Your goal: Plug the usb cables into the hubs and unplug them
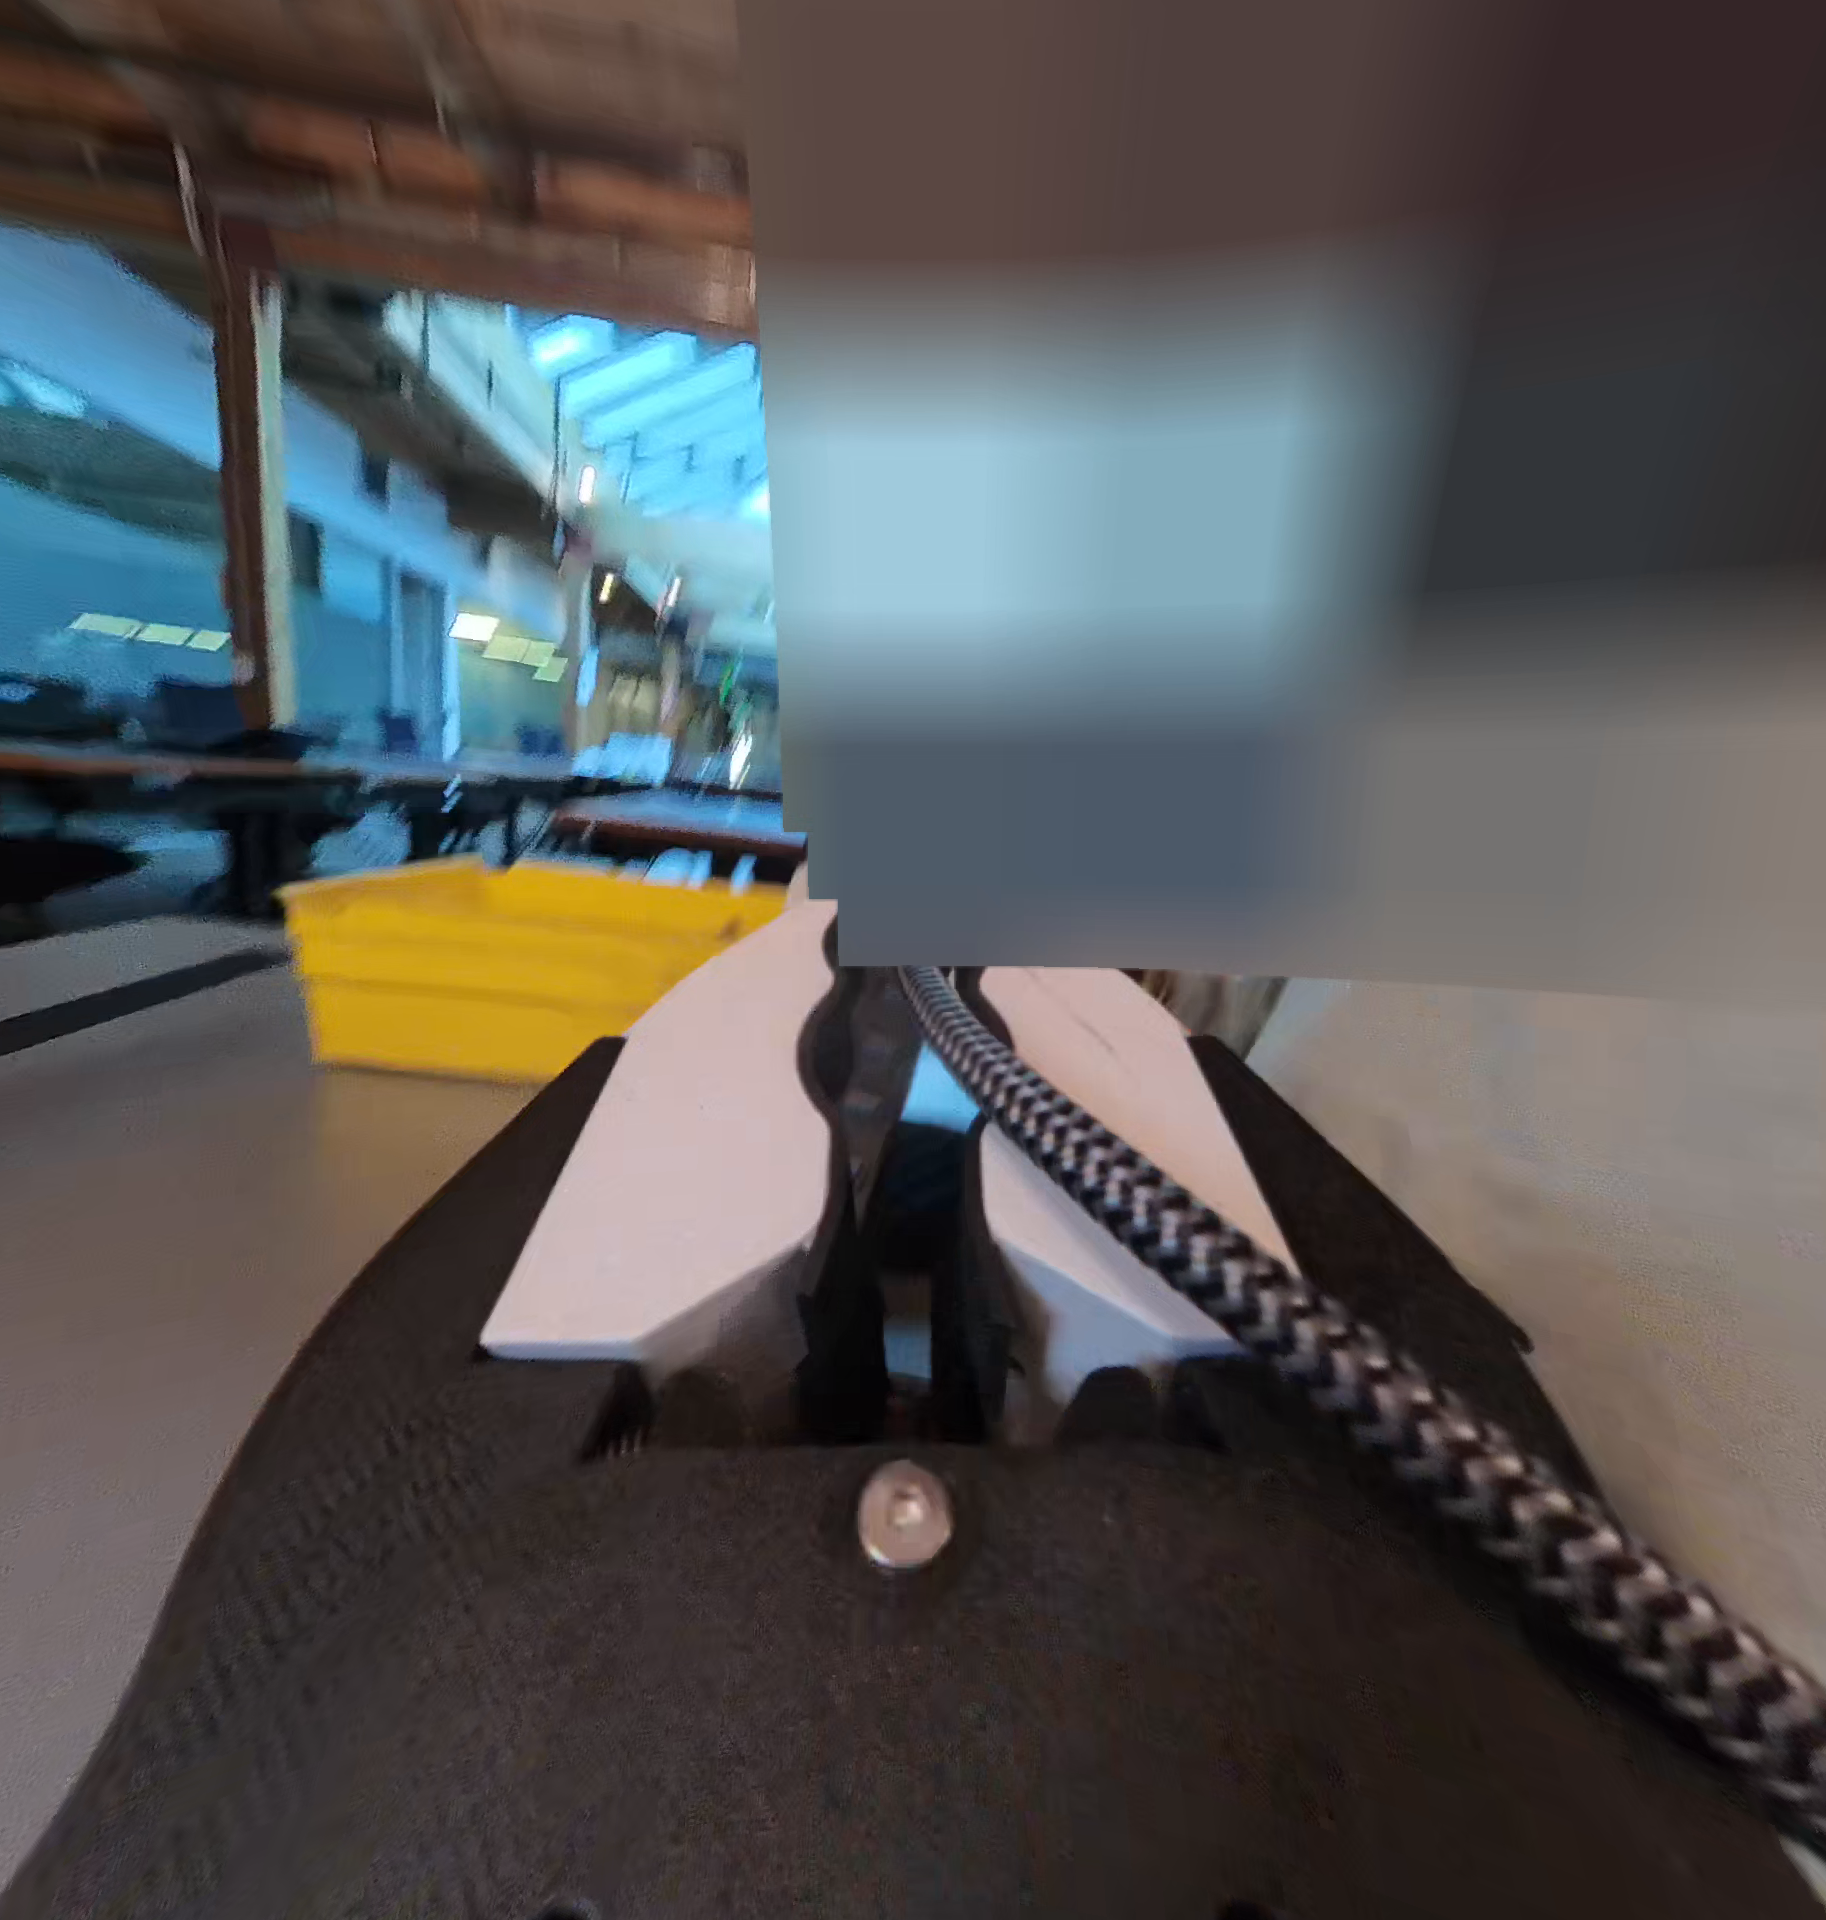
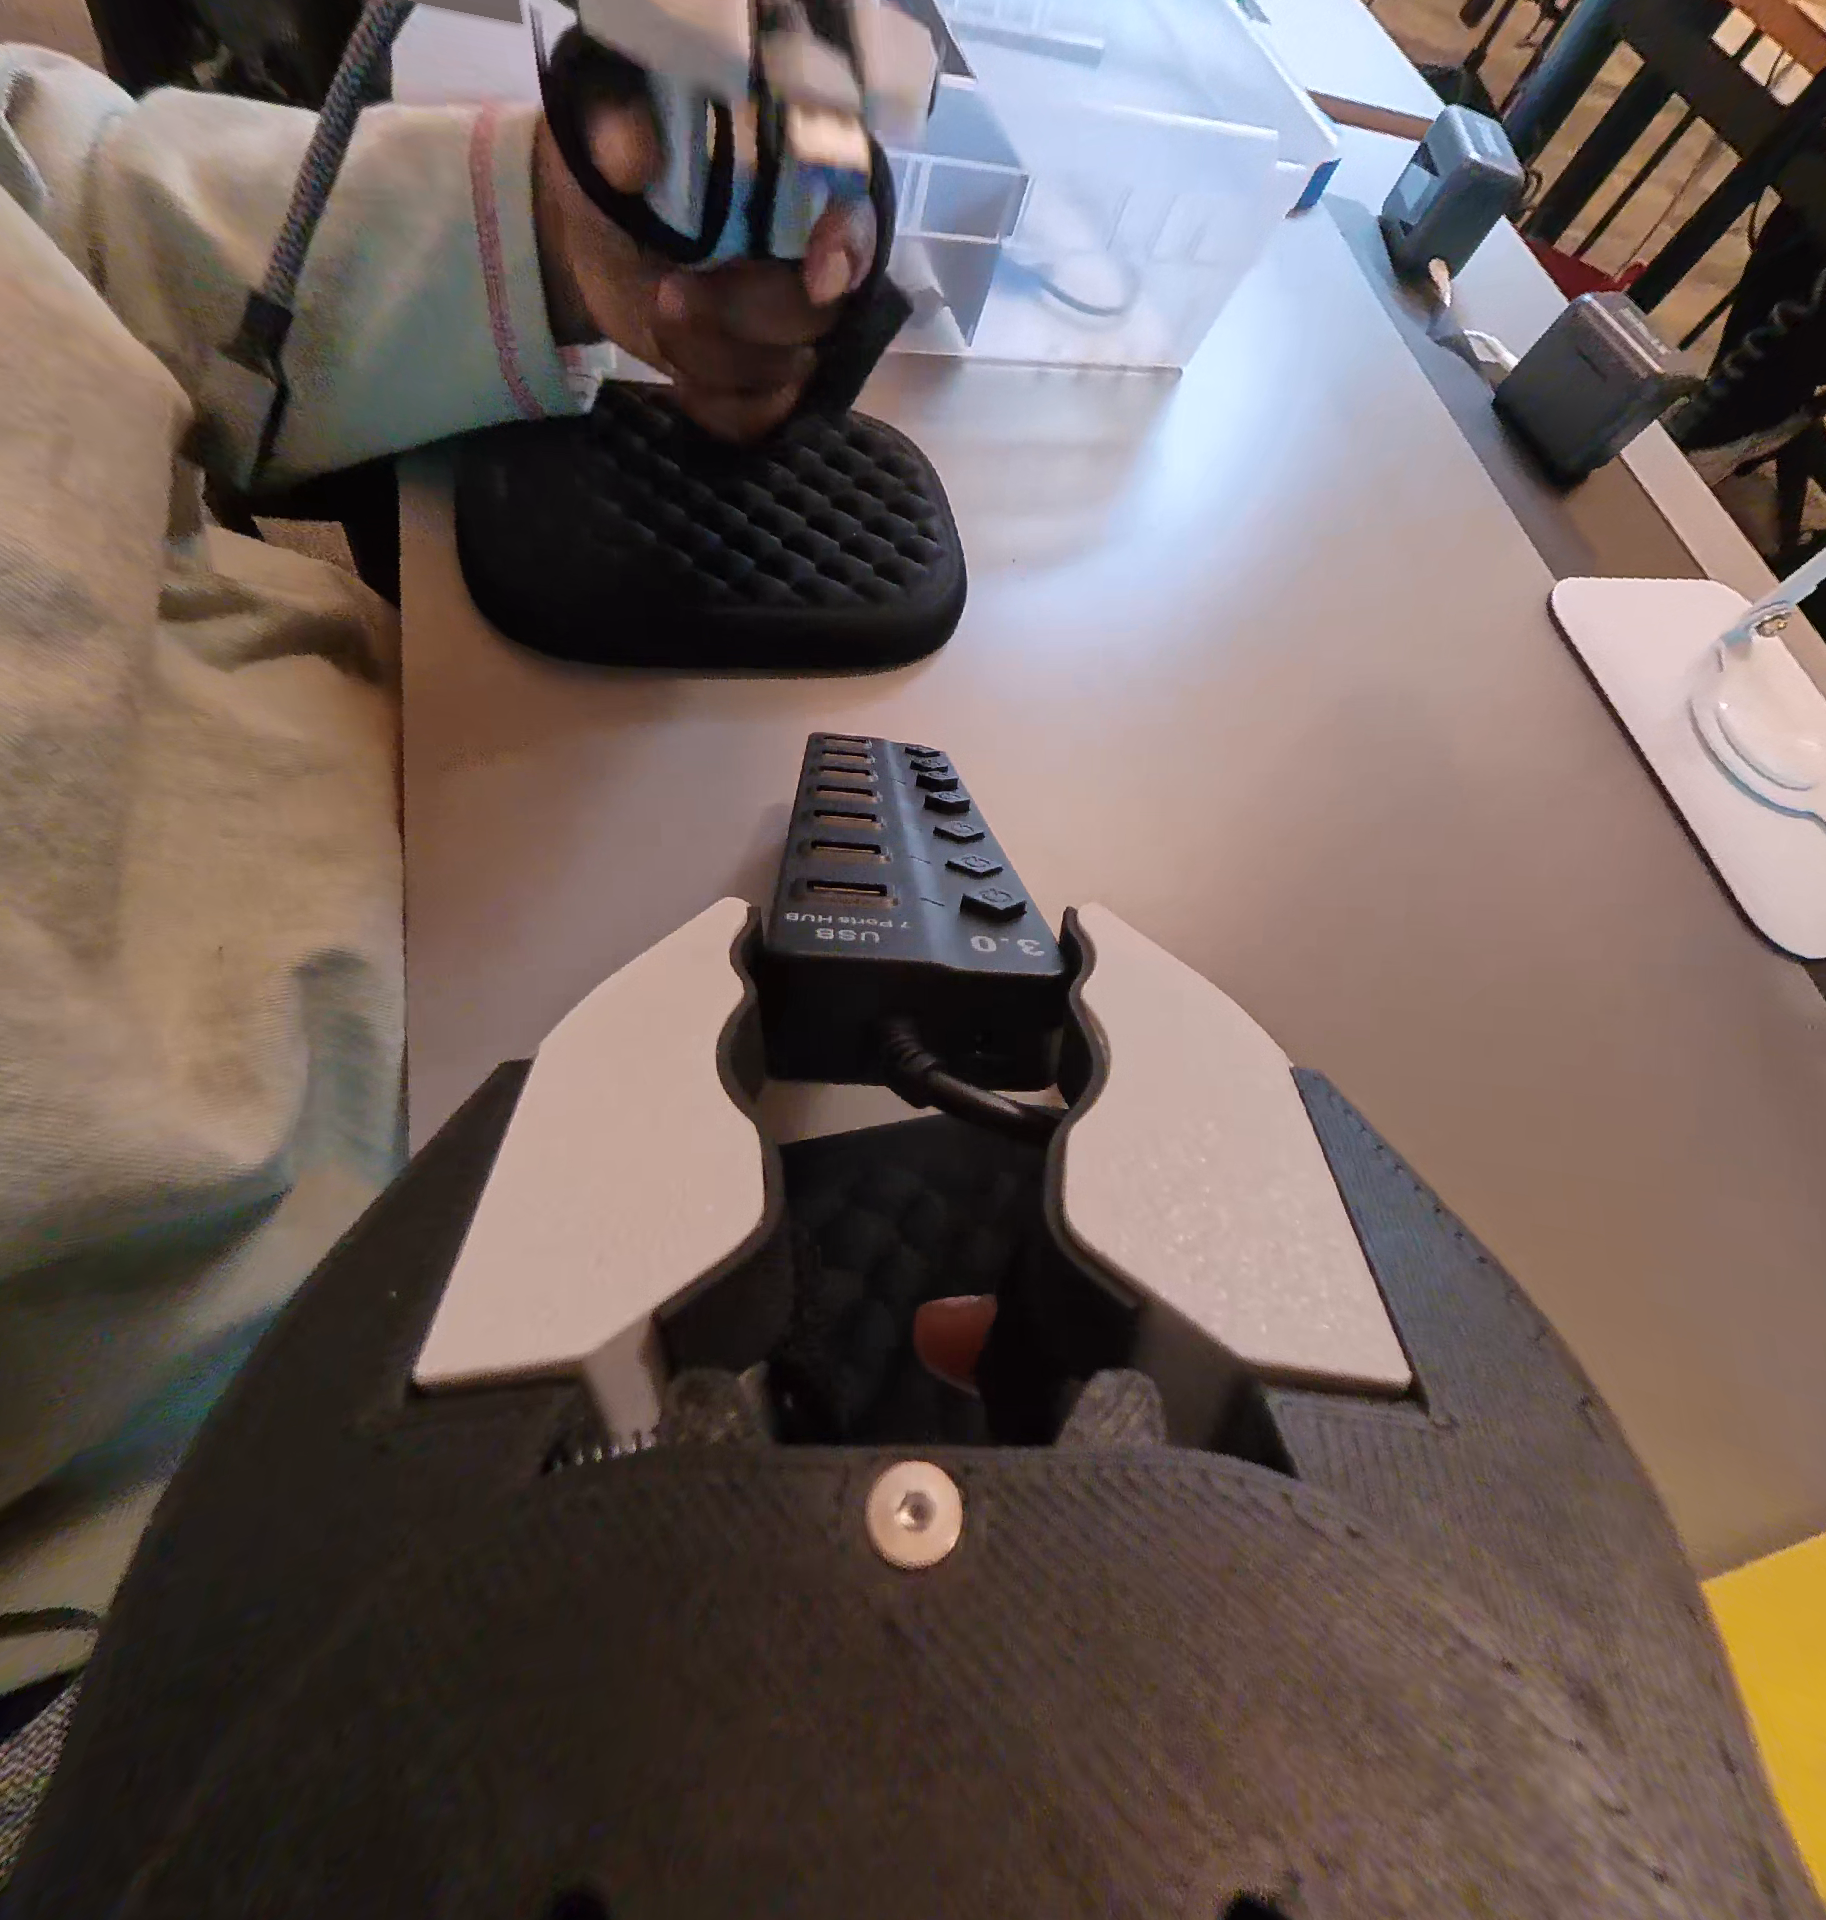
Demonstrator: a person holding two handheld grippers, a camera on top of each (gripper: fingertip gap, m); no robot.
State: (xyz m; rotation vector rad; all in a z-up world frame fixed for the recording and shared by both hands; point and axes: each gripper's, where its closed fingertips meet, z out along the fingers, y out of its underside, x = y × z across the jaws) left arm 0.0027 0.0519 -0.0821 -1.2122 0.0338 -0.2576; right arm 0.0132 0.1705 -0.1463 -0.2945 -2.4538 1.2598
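Black hub [image 2: 914,914]; black-white braided cable [image 1: 1304,1340]; yellow bin [image 1: 514,966], apparently stacked.

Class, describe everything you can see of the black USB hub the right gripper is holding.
The USB hub is a long black plastic bar lying flat on the grey table. Its top carries one row of ports, all empty, beside a row of small buttons. A black cord leaves its near end, where the right gripper clamps its sides.

Yellow bin [image 1: 514,966], black pad [image 2: 711,540], grey table [image 2: 1252,644].
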